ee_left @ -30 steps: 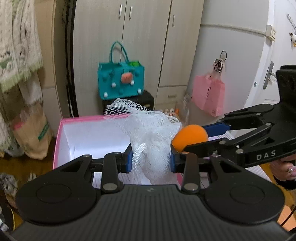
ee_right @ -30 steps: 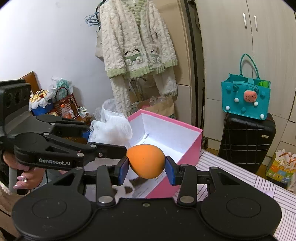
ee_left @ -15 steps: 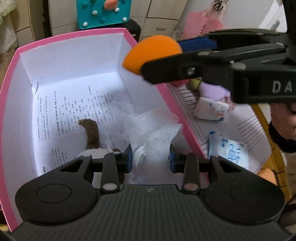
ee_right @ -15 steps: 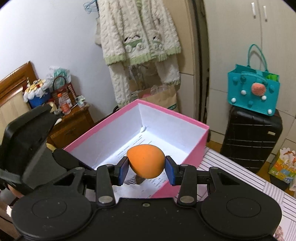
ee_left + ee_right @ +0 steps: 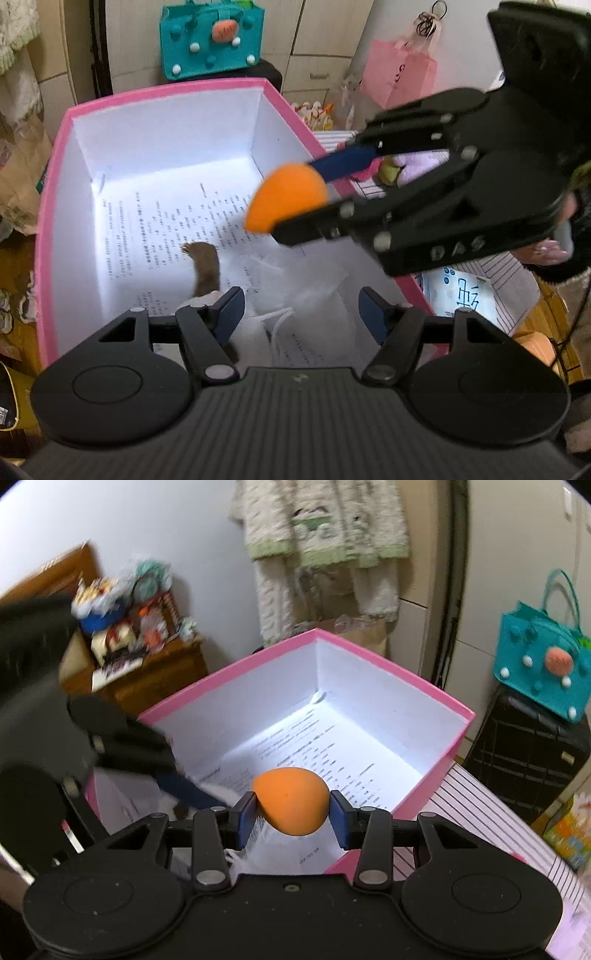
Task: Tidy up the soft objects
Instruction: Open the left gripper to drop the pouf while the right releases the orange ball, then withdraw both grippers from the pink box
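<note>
A pink box [image 5: 166, 94] with white walls and a printed sheet on its floor fills the left wrist view. A white mesh bag [image 5: 295, 280] lies on the box floor. My left gripper [image 5: 301, 315] hangs just above it, its jaws opening, and the pads stand clear of the mesh. A brown plush piece [image 5: 205, 269] lies beside the bag. My right gripper [image 5: 291, 814] is shut on an orange egg-shaped sponge [image 5: 290, 797] and holds it over the box [image 5: 388, 672]. The left view shows that sponge [image 5: 288, 195] above the right half of the box.
On the striped table [image 5: 495, 266] right of the box lie a purple soft toy [image 5: 417, 166] and a tissue pack [image 5: 461, 291]. A teal felt bag [image 5: 543, 661] sits on a black suitcase [image 5: 524, 753]. A wooden cabinet [image 5: 147, 672] stands at the left.
My left gripper came down into the box with the mesh bag and let it go; the bag now lies on the floor. My right gripper moved over the box and lower, still holding the sponge.
</note>
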`<control>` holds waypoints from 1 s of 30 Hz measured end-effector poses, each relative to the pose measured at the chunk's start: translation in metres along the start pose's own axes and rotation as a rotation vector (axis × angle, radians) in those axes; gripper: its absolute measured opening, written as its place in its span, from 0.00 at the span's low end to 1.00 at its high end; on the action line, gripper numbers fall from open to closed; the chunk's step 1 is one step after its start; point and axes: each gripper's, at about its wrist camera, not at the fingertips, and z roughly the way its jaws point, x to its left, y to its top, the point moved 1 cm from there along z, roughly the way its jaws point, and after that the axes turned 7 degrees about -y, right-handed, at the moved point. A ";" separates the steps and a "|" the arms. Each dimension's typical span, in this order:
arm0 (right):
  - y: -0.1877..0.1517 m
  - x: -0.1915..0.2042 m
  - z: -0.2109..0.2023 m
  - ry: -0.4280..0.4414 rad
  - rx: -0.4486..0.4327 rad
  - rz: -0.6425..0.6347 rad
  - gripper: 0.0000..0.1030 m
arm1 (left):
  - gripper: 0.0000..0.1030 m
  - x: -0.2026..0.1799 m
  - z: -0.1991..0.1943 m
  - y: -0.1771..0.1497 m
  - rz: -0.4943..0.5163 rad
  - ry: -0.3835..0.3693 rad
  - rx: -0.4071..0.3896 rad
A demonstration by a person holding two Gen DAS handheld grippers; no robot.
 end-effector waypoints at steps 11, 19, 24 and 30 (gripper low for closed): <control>0.001 0.026 0.020 -0.016 0.128 -0.216 0.46 | 0.69 0.010 -0.039 -0.013 0.007 0.130 -0.057; -0.008 0.052 0.031 -0.044 0.177 -0.374 0.54 | 0.70 0.018 -0.042 -0.009 -0.057 0.177 -0.094; -0.009 0.053 0.005 -0.063 0.121 -0.333 0.60 | 0.85 0.010 -0.046 -0.011 -0.058 0.214 -0.110; -0.016 0.046 -0.040 -0.087 0.029 -0.212 0.60 | 0.92 -0.004 -0.055 -0.014 -0.028 0.275 -0.124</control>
